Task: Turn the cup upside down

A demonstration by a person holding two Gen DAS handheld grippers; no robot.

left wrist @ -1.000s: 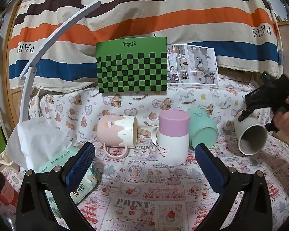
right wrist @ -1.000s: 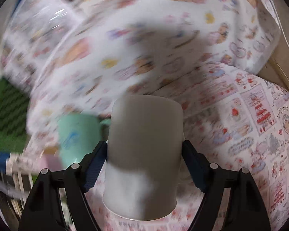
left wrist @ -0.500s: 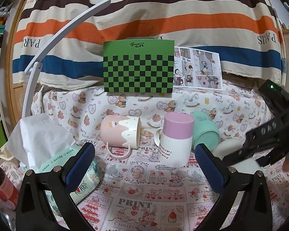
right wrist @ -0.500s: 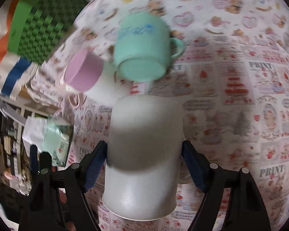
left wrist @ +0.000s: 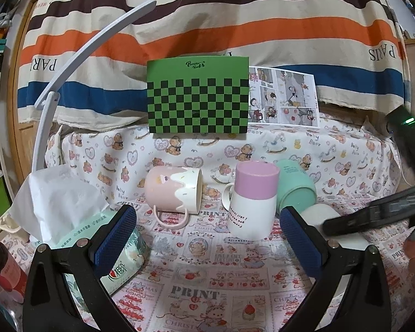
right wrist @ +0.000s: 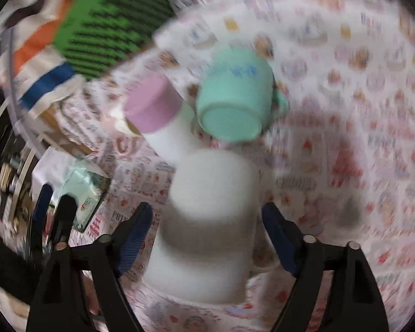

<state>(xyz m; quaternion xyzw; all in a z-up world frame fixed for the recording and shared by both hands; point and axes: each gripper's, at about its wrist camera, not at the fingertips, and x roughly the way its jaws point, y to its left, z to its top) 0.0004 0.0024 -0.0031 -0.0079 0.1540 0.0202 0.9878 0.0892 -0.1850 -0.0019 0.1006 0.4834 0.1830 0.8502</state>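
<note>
centrally in the blurred right wrist view, a plain white cup [right wrist: 207, 221] stands upside down on the printed tablecloth [right wrist: 373, 166], closed base up and rim down on the cloth. the right gripper [right wrist: 207, 229] sits around it, blue pads [right wrist: 132, 235] on either side; a thin gap seems to show at each pad, so the jaws look slightly apart and not pressing, though blur makes this hard to confirm. nothing of the cup's inside is visible.

just behind it, a mint green cup [right wrist: 235, 96] lies on its side with its base toward the camera, handle to the right. beside that stands a white cup with a pink band [right wrist: 157, 110], also upside down, base on top.

from the left wrist view, the left gripper [left wrist: 207, 235] hangs above the cloth with its jaws wide apart and nothing between them. beyond it, a pink and cream mug [left wrist: 174, 191] lies on its side, mouth to the right, handle toward the camera; its inside cannot be made out. the pink banded cup [left wrist: 253, 199] stands to its right, touching or nearly touching the mint cup [left wrist: 296, 185]. the white cup [left wrist: 318, 213] shows partly behind the right pad, under the dark body of the other gripper.

at left, a tissue pack [left wrist: 69, 215] has a sheet sticking up, and a red capped bottle [left wrist: 2, 262] sits at the edge. a green checkered board [left wrist: 197, 94] leans upright at the back.
</note>
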